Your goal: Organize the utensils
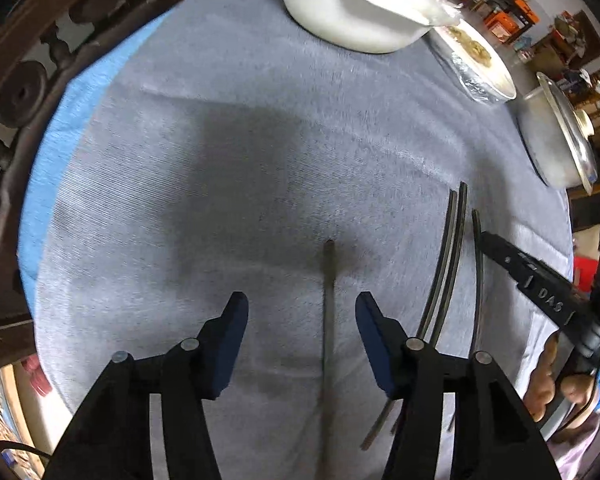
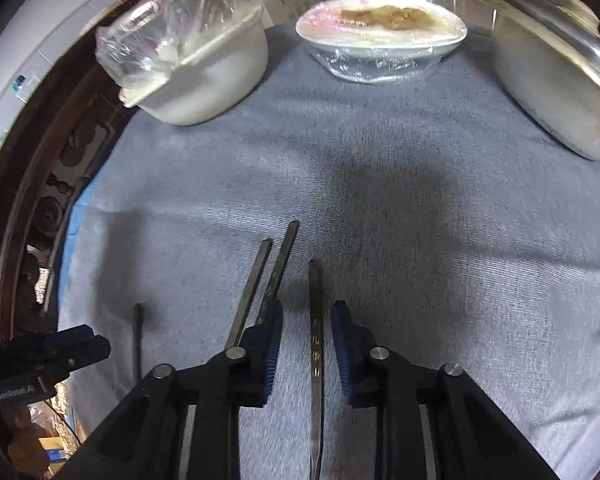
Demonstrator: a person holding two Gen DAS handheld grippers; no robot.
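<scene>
Dark chopsticks lie on a grey-blue tablecloth [image 1: 220, 160]. In the left wrist view one chopstick [image 1: 329, 320] lies lengthwise between the fingers of my left gripper [image 1: 302, 298], which is open and clear of it on both sides. To its right lie a close pair of chopsticks [image 1: 446, 264] and a single chopstick [image 1: 477, 280]. In the right wrist view that single chopstick [image 2: 315, 344] runs between the blue pads of my right gripper [image 2: 308, 305], with a narrow gap on each side. The pair [image 2: 260, 280] lies just left of its left finger [image 2: 270, 344].
At the far side of the table stand a white bowl with a plastic bag [image 2: 204, 76], a film-wrapped plate of food [image 2: 380, 40] and a pot with a metal lid [image 2: 552, 80]. Dark carved woodwork [image 1: 20, 92] borders the table on the left. A hand [image 1: 544, 384] holds the right gripper.
</scene>
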